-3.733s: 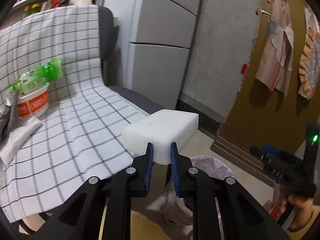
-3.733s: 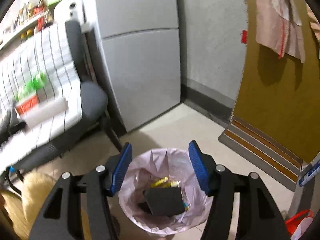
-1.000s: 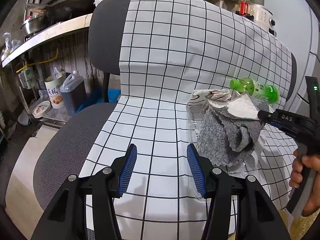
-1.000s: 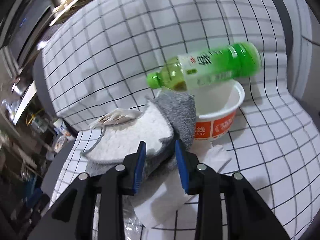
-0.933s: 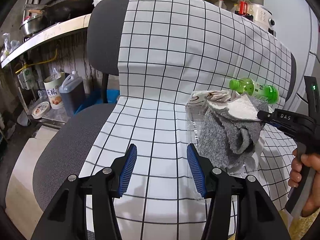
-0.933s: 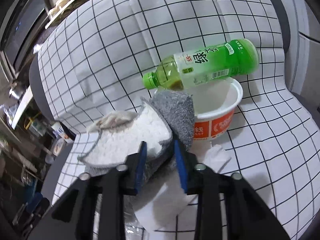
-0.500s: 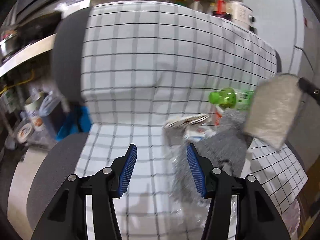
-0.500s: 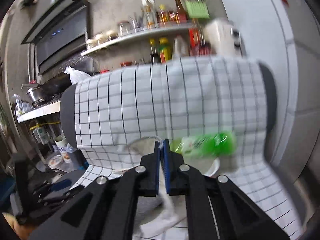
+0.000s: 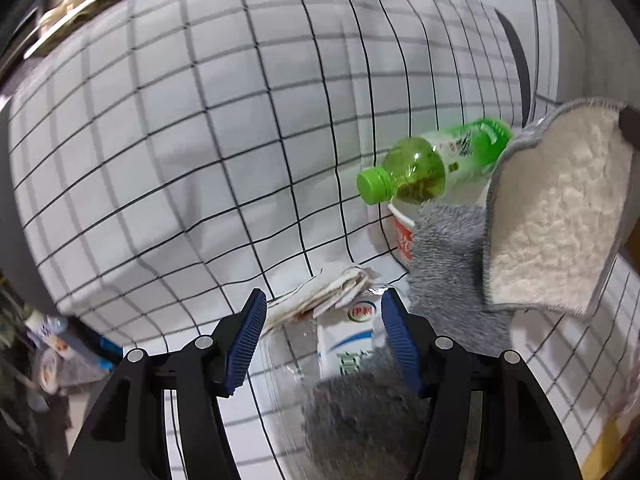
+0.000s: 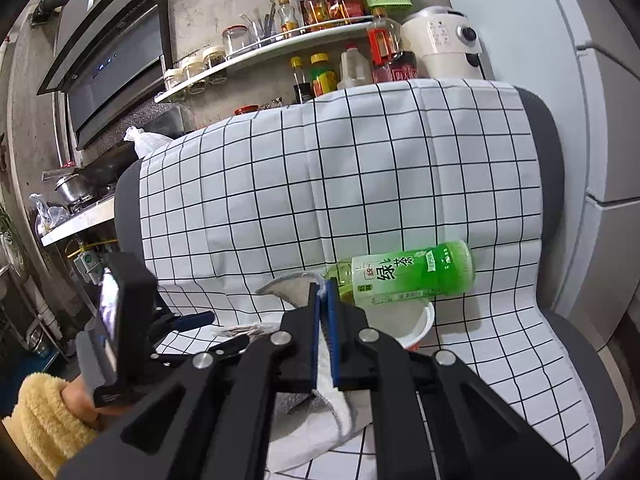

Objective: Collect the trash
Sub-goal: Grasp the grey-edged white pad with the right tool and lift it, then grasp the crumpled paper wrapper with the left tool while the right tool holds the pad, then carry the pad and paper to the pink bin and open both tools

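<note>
Fingers (image 9: pixel 250 334) on my left gripper (image 9: pixel 322 338) are spreading, nothing pinched. A carton (image 9: pixel 350 340) and clear plastic wrap (image 9: pixel 288 364) sit between them, untouched. Landmark: the bottle (image 9: pixel 432 166). Carton lies below the bottle, toward me; folded paper (image 9: pixel 328 290) is just beyond the carton. Red cup (image 9: pixel 402 236) sits right under the bottle. Carton looks light and crushable, so I'd take it across its flat sides. Wrap is thin and slippery, likely to snag. Grey cloth (image 9: pixel 552 216) hangs right of the bottle and hides most of the cup. Lower frame is blurred: the grey mass there is probably more cloth, can't confirm.

Right view: right gripper (image 10: pixel 325 332) fingers pressed together, pinching the cloth (image 10: pixel 332 392) by one edge, left of and below the bottle (image 10: pixel 404 274). Soft, limp, light; an edge pinch should hold, but it dangles. My gripper blocks the carton and most of the cup (image 10: pixel 416 326). Left hand (image 10: pixel 80 398) is partly cut off.
</note>
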Demonstrator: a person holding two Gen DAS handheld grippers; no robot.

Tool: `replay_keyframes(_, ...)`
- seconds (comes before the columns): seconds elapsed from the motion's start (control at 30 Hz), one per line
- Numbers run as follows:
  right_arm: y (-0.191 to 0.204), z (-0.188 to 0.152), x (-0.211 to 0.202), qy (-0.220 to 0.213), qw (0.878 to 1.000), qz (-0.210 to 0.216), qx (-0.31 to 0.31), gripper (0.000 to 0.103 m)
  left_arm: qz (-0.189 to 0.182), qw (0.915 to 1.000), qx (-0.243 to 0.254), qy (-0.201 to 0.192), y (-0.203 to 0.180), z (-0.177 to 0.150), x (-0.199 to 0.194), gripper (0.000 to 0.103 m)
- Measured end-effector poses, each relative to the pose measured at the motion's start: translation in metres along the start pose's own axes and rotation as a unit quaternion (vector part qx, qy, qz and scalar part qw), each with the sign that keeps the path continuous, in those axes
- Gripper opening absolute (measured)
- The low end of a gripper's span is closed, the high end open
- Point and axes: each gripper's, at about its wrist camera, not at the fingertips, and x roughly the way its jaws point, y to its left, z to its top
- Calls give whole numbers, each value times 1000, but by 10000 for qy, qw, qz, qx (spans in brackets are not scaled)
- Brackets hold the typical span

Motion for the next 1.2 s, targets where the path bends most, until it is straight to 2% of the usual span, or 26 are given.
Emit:
replay_keyframes(0.2, -8, -1, 13, 85, 9999, 45, 38, 4, 45, 9980, 536, 318, -5, 9, 35, 60)
replay_keyframes(0.27, -11, -2, 13, 101, 9999, 56, 56, 5, 83, 9973, 616, 387, -5, 9, 44, 56)
replay_keyframes(0.33, -13, -3, 13, 114, 9999, 52, 63, 4, 127, 9971, 625, 416, -3, 9, 50, 26)
replay_keyframes(0.37, -14, -4, 13, 116, 9999, 52, 63, 5, 123, 9973, 588, 421, -2, 10, 51, 18)
replay_keyframes(0.4, -15, -4, 12, 108, 9999, 43, 56, 4, 99, 9977, 529, 411, 1, 10, 50, 6)
replay_keyframes(0.47, -16, -2, 8, 35, 10000, 34, 42, 5, 213, 9990, 352, 173, 8, 12, 38, 3)
replay_keyframes(0.6, -21, 3, -5, -103, 9999, 38, 126, 5, 366, 9978, -340, -427, 33, 24, -11, 3)
replay_keyframes(0.7, -22, 7, -30, -292, 9993, 71, 226, 4, 352, 9915, -879, -896, 46, 28, -64, 3)
replay_keyframes(0.8, -23, 7, -55, -421, 9989, 5, 225, 4, 172, 9834, -1247, -1305, 38, 19, -118, 3)
replay_keyframes(0.93, -32, -5, -92, -380, 9988, -150, 273, 5, -296, 9753, -1418, -1669, -3, -6, -166, 3)
replay_keyframes(1.1, -55, -39, -134, -154, 9982, -411, 400, 5, -1060, 9659, -1644, -1697, -59, -44, -181, 3)
replay_keyframes(1.2, -72, -60, -155, -22, 9966, -631, 531, 5, -1290, 9648, -1597, -1643, -95, -61, -178, 3)
